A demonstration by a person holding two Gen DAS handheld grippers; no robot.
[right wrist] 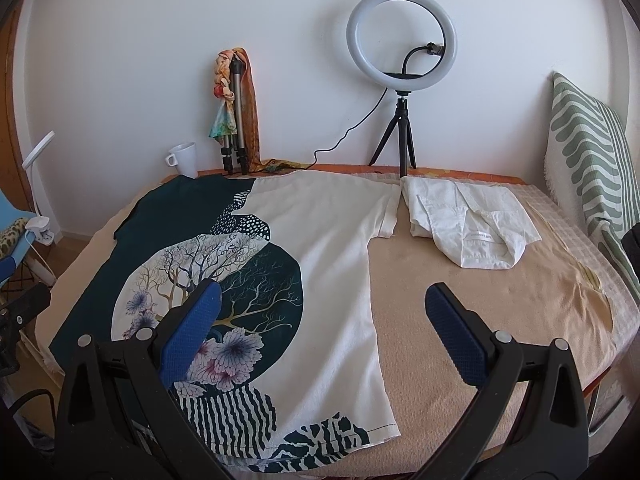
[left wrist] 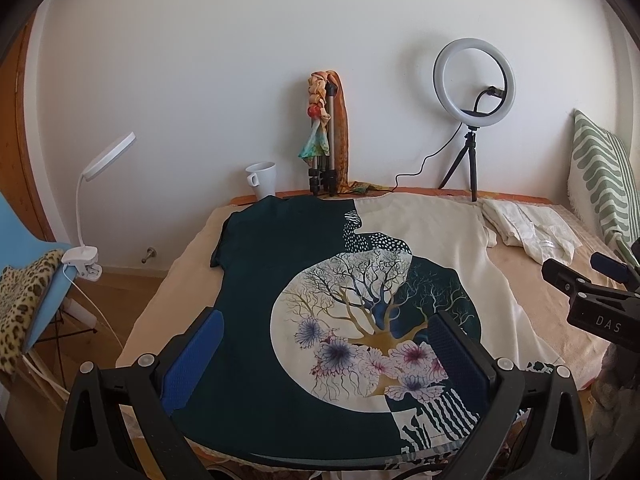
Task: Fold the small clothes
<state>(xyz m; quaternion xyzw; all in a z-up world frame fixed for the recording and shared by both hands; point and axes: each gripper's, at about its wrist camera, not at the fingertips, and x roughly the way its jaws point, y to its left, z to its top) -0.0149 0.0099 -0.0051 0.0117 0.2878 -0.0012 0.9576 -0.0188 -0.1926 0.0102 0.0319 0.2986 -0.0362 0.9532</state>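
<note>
A T-shirt [left wrist: 256,280] [right wrist: 332,240], half dark teal and half cream with a tree-and-flower print, lies spread flat on the beige bed cover [right wrist: 480,300], neck toward the wall. My left gripper [left wrist: 324,328] hangs open above the shirt's lower half, its blue pads wide apart with nothing between them. My right gripper [right wrist: 324,304] is open too, over the shirt's cream right side and hem. The right gripper's black body [left wrist: 592,296] shows at the right edge of the left wrist view. A folded white garment [right wrist: 468,224] lies at the far right of the bed.
Along the wall stand a white mug [left wrist: 262,179], a folded tripod draped with scarves [left wrist: 326,136] and a ring light on a small tripod [right wrist: 401,40] with its cable. A green-striped cushion [right wrist: 584,152] leans at the right. A clip lamp [left wrist: 94,184] and a blue chair [left wrist: 36,280] stand left.
</note>
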